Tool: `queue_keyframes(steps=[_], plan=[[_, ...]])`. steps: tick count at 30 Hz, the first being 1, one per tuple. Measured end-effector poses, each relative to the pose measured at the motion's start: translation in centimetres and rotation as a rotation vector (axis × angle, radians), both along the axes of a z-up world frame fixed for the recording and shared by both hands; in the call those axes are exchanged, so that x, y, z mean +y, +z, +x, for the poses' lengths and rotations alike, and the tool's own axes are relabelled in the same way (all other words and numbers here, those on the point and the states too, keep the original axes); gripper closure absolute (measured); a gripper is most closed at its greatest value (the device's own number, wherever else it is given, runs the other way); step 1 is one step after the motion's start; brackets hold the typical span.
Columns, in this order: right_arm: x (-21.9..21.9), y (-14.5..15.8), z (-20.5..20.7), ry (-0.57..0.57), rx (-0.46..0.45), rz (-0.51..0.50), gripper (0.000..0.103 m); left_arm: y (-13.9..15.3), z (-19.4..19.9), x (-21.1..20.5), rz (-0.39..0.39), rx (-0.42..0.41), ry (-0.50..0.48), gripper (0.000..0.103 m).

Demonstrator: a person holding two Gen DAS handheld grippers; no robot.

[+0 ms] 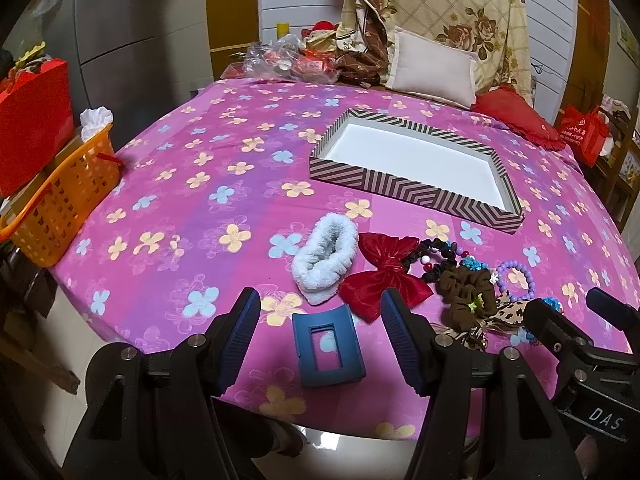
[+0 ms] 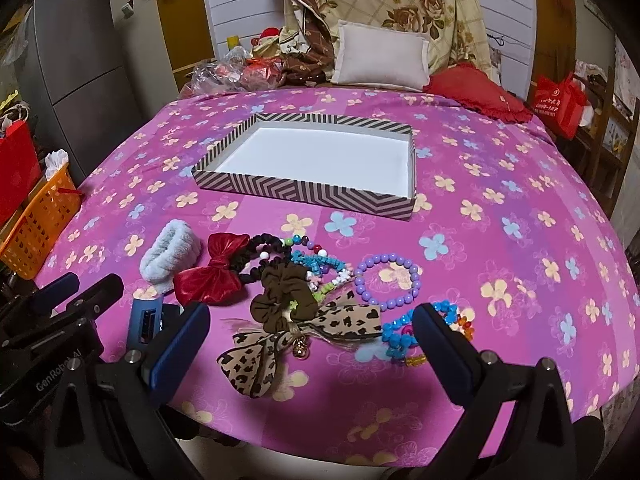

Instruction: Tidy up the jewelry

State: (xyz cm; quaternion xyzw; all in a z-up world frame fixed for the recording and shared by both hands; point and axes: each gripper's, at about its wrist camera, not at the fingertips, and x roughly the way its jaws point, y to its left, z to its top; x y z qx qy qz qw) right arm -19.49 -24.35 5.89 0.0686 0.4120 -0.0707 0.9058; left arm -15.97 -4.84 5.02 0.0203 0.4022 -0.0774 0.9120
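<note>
Navy rectangular plastic hair claw (image 1: 328, 350) lies between the left gripper (image 1: 320, 344) fingers, spread wide, holding nothing (rigid, light, slippery: pinch its flat sides); striped box (image 1: 404, 188) at one o'clock. Right gripper (image 2: 312, 344) likewise open, empty.

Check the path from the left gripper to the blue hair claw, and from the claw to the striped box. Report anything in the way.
Nothing visible lies between the open left gripper and the blue hair claw; the claw sits between its fingers. Toward the striped box, the white fluffy scrunchie and red bow lie on the bedspread, so lift over them.
</note>
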Motion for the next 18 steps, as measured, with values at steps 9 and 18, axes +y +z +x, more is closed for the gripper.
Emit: queue_keyframes(steps=[9, 18], plan=[[0.13, -0.12, 0.1, 0.007, 0.008, -0.003, 0.001, 0.01, 0.02, 0.03, 0.001, -0.001, 0.0, 0.033], [0.02, -0.49, 0.16, 0.007, 0.019, 0.0, 0.001, -0.12, 0.08, -0.13, 0.002, 0.0, -0.012, 0.037]])
